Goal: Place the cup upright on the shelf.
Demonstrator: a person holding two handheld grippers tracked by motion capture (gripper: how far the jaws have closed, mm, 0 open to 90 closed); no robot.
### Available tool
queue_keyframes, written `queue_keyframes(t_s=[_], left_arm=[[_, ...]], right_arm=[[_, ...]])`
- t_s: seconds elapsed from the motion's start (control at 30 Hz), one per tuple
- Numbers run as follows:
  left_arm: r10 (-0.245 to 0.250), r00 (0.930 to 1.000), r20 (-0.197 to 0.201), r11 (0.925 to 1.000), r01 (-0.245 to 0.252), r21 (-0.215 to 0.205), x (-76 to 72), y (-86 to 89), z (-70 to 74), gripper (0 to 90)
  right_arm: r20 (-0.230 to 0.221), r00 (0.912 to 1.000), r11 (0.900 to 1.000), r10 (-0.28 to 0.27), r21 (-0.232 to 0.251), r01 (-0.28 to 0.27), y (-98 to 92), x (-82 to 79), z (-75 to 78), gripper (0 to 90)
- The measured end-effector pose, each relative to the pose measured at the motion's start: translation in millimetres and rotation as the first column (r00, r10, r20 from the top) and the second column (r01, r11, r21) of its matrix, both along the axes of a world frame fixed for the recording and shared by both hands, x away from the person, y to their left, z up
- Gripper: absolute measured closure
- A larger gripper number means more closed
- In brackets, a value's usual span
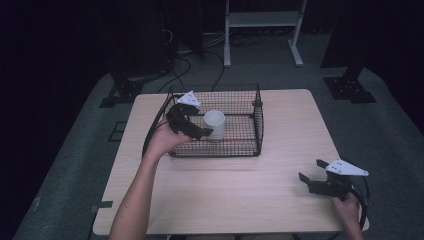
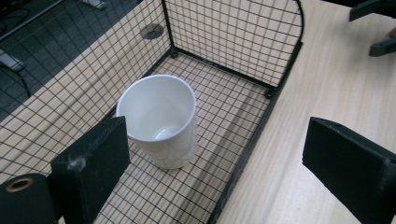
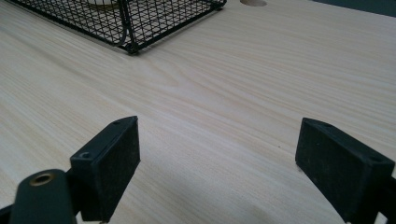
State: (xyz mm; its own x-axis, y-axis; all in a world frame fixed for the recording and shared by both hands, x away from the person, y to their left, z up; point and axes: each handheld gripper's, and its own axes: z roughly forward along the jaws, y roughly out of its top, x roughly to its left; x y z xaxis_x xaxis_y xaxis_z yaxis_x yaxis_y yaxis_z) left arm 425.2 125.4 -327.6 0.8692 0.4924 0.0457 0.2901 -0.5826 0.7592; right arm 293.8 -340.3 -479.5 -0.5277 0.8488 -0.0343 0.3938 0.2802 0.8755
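Observation:
A white cup (image 1: 214, 123) stands upright and empty inside the black wire basket (image 1: 250, 148) at the table's middle. My left gripper (image 1: 204, 133) hangs over the basket's left front part, jaws wide open, just short of the cup (image 2: 161, 119); nothing is between its pads. In the left gripper view the cup sits ahead of the left jaw, apart from it, and the basket's wall (image 2: 247, 144) runs between the jaws. My right gripper (image 1: 311, 171) rests low at the table's front right, open over bare wood. Its view catches the basket's corner (image 3: 126, 39) far ahead.
The light wooden table (image 1: 240, 200) has free room in front of the basket and to its right. A round cable hole (image 3: 253, 2) lies in the tabletop beyond the basket. Stands, cables and a white frame (image 1: 262, 20) occupy the dark floor behind.

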Motion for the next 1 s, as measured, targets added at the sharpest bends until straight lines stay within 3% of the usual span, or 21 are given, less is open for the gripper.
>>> queue_keyframes(t_s=[0.47, 0.8, 1.0], left_arm=[[-0.012, 0.9996, 0.025, 0.9999, 0.012, -0.009, -25.7, 4.4, -1.4, 6.6], [-0.029, 0.9994, 0.021, 0.9989, 0.029, -0.037, -39.8, 8.2, -7.8, 6.6], [-0.033, 0.9988, 0.036, 0.9992, 0.034, -0.023, -50.0, 7.0, -9.7, 6.6]], right_arm=[[0.001, 1.0, 1.0, 0.0, 0.0, 0.0, 0.2, -0.3, 0.1, 13.1], [0.0, 1.0, 1.0, -0.002, 0.001, 0.002, 0.3, -0.3, 0.1, 13.1], [-0.001, 1.0, 1.0, -0.003, 0.0, 0.003, 0.4, -0.2, 0.0, 13.1]])
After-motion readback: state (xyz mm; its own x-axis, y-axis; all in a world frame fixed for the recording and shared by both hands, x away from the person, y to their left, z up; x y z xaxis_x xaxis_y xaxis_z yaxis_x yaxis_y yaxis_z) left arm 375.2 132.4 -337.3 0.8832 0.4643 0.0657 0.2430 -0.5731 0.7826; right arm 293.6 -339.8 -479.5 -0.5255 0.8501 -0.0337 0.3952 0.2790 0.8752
